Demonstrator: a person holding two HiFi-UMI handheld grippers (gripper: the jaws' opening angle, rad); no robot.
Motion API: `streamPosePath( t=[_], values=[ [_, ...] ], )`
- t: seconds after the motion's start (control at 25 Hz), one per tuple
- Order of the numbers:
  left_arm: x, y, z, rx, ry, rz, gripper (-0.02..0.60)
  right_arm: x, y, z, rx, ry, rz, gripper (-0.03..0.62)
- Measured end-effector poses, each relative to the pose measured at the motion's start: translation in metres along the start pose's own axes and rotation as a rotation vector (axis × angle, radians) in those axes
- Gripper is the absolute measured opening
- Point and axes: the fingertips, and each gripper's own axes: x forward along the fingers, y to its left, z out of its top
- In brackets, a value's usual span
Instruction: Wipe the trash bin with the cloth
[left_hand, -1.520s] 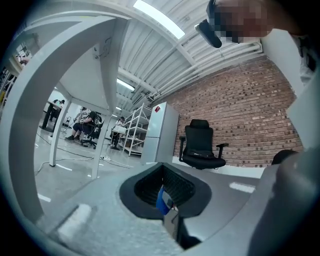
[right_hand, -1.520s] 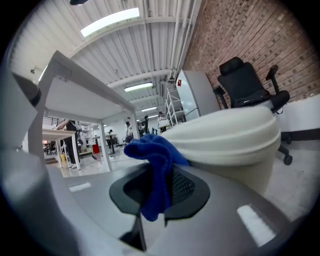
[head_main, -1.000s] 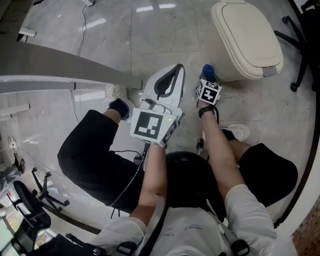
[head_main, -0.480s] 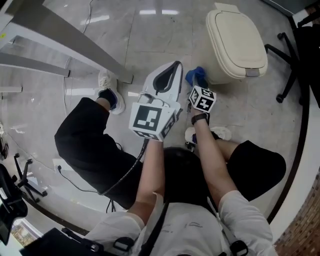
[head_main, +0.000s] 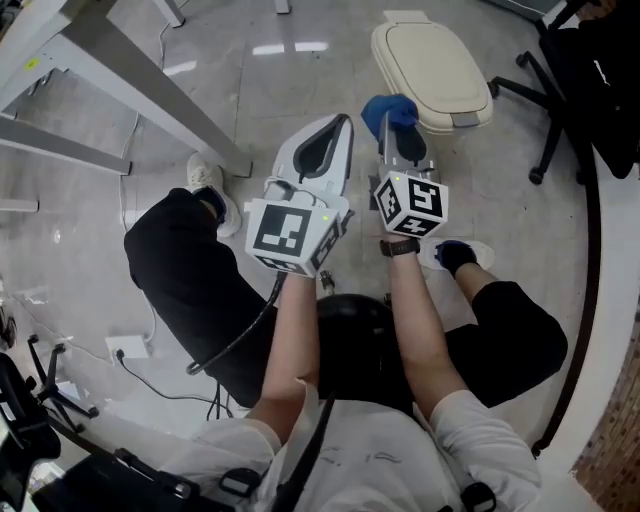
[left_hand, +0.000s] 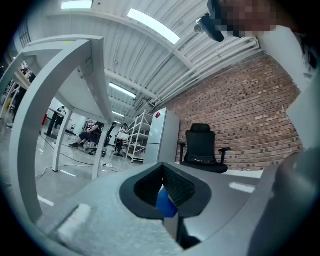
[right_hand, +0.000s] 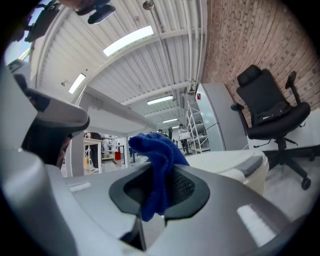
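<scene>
The cloth (head_main: 391, 110) is a deep blue, fuzzy bunch. Only its loose top tuft and one hanging fold show; the middle is buried between the pads of the right gripper (head_main: 397, 140), whose jaws are clamped on it. In the right gripper view the cloth (right_hand: 159, 165) rises above the jaw opening and droops back down through it, so the right gripper (right_hand: 161, 194) hides how much fabric lies below. From the head view the cloth sits at the near left corner of the trash bin (head_main: 432, 60), overlapping its edge; whether the two touch cannot be told. The bin is cream, oblong with rounded corners, its lid down and a grey tab at the front edge. Its lower body is out of sight from above, and in the right gripper view the trash bin (right_hand: 235, 161) is half hidden behind the jaw housing. Just beside the right gripper, the left gripper (head_main: 327, 150) points the same way, apart from the bin. Its jaws are drawn together to a narrow slot, and a small blue patch (left_hand: 165, 202) shows in that slot, too blurred to identify. A black office chair (head_main: 560, 110) stands to the bin's right, cut off by the frame, on the glossy pale floor (head_main: 300, 80).
</scene>
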Motion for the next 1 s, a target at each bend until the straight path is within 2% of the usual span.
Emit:
streamPosePath(
  t=[0.08,0.24,0.36,0.44,0.64,0.88,1.0],
  values=[
    [-0.003,0.0,0.001,0.004,-0.001,-0.027,0.0,0.005,-0.006,0.009,-0.007,-0.024,-0.025,0.063],
    [-0.007,0.003,-0.002,-0.026,0.014,-0.049,0.0,0.008,-0.024,-0.023,-0.002,0.034,-0.083,0.063],
    [0.0,0.0,-0.012,-0.041,0.017,-0.083,0.0,0.012,-0.019,-0.048,-0.208,0.058,-0.051,0.061],
    [0.005,0.002,-0.02,-0.052,0.026,-0.08,0.0,0.016,-0.02,-0.084,-0.291,0.14,-0.033,0.063],
    [0.023,0.006,-0.045,-0.037,0.091,-0.057,0.0,0.015,-0.041,-0.185,-0.304,0.332,0.017,0.061],
    [0.044,0.027,-0.065,-0.031,0.121,0.046,0.0,-0.005,-0.068,-0.311,-0.276,0.609,0.046,0.061],
    [0.054,0.032,-0.07,-0.036,0.127,0.078,0.0,-0.009,-0.078,-0.356,-0.272,0.719,0.088,0.061]
  ],
)
